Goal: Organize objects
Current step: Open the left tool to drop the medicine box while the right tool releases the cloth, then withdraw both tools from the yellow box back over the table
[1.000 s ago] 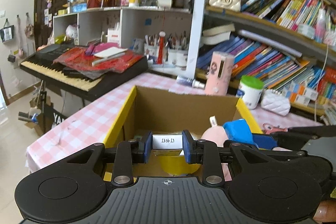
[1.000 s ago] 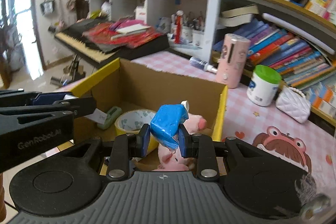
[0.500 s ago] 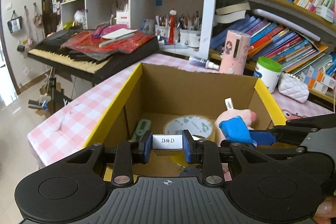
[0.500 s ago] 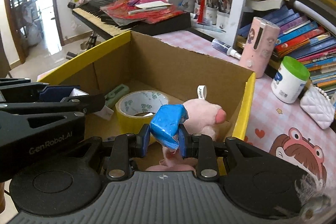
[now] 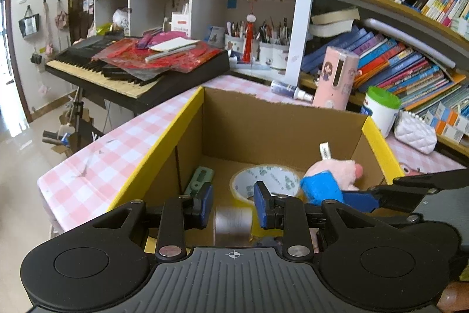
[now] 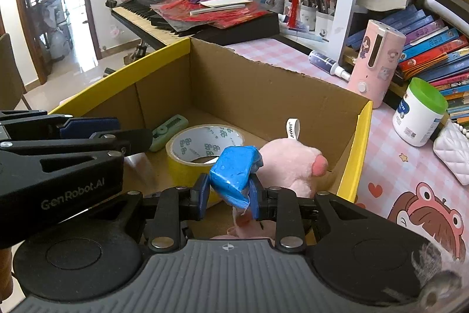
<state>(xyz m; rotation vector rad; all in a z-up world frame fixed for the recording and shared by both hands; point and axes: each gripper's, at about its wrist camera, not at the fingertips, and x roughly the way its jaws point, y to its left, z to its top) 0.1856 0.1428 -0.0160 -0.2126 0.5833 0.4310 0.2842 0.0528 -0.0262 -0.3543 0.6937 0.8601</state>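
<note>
Cardboard makes up the open box with yellow-edged rims (image 5: 158, 154), which stands on a table covered by a pink-and-white checked cloth (image 5: 96, 169). Both hand-held grippers reach over its near side.

The left gripper (image 5: 233, 203) has its blue pads (image 5: 205, 201) spread a little apart. A small white box with a printed label (image 5: 233, 220) shows as a blur just below the gap between them, inside the cardboard box. As far as the views show, the pads do not press on it.

The right gripper (image 6: 229, 195) is pinching the blue fabric garment (image 6: 234, 172) of a pink plush pig toy (image 6: 290, 163). The toy sits inside the box near the right wall, with its snout towards that wall and a white loop tag standing up from its head.

On the box floor lie a roll of yellow adhesive tape with a white printed core (image 6: 205, 143) and, beside it by the left wall, a small pale-green plastic tape cutter (image 6: 168, 129).

Outside the box, on the cloth to the right, stand a pink cylindrical device with cartoon stickers (image 6: 375, 63) and a white tub with a green lid (image 6: 419, 113).
</note>
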